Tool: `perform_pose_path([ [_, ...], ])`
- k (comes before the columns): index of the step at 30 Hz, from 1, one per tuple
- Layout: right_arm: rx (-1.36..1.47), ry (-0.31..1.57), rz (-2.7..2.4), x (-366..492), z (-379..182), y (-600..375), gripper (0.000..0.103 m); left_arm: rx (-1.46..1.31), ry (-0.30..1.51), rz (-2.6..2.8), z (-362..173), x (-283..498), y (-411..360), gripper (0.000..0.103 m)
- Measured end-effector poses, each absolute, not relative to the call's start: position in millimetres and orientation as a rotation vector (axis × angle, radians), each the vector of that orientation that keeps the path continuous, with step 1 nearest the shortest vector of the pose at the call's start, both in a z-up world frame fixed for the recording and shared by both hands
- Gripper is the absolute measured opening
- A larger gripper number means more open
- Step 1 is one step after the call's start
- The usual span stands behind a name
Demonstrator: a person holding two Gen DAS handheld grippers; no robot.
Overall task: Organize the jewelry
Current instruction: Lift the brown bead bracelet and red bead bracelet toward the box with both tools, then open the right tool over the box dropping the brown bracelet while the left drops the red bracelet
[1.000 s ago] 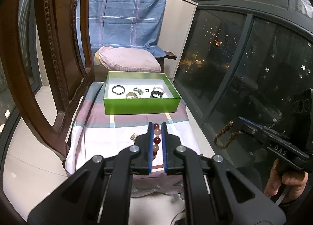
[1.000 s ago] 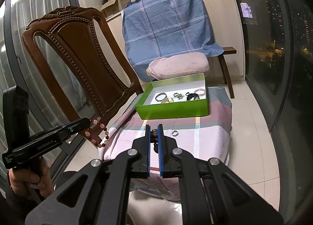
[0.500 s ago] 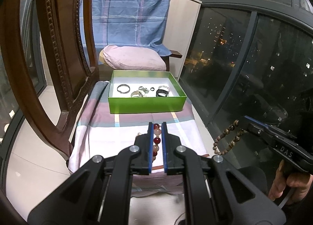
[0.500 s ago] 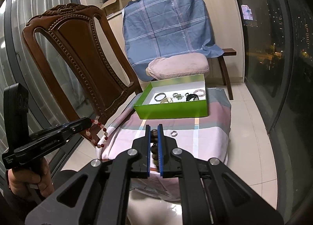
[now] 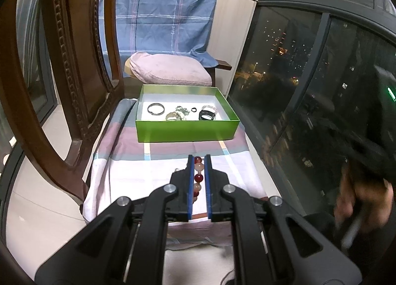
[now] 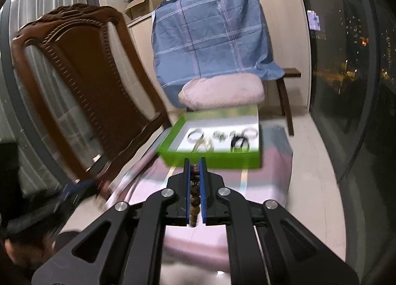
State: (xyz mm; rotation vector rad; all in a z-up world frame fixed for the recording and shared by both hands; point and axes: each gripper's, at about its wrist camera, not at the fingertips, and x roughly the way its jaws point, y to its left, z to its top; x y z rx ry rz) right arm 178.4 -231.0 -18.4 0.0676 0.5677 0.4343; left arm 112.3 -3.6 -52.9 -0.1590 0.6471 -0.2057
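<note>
A green box (image 5: 186, 130) with a white inside sits on a cloth-covered bench and holds several rings and bracelets; it also shows in the right wrist view (image 6: 210, 158). My left gripper (image 5: 198, 161) is shut on a red and pale bead bracelet (image 5: 198, 177), short of the box and above the cloth. My right gripper (image 6: 195, 163) is shut on a brown bead bracelet (image 6: 194, 195), close to the box's near wall. A small piece of jewelry (image 5: 177, 169) lies on the cloth by the left fingers.
A carved wooden chair (image 5: 71, 82) stands left of the bench. A pink pillow (image 5: 169, 72) and a blue plaid cloth (image 5: 158, 10) lie behind the box. Dark windows (image 5: 309, 74) run along the right. The striped cloth (image 5: 123, 158) covers the bench.
My right gripper has moved quickly forward toward the box; its view is blurred. My left gripper has moved a little closer to the box. Both bracelets stay held.
</note>
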Motion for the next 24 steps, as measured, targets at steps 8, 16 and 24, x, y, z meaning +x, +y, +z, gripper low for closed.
perform_pose_path([
  [8, 0.034, 0.627, 0.333, 328.6, -56.6, -223.5, 0.007, -0.167, 0.682, -0.175, -64.4, 138.5, 10.0, 0.008],
  [16, 0.028, 0.772, 0.296, 372.1, -125.6, -228.8, 0.042, -0.171, 0.691, -0.174, -63.0, 201.9, 23.4, 0.008],
  [24, 0.178, 0.617, 0.35, 256.4, -121.4, -277.2, 0.063, -0.158, 0.711, -0.177, -59.7, 319.0, 25.7, 0.008],
])
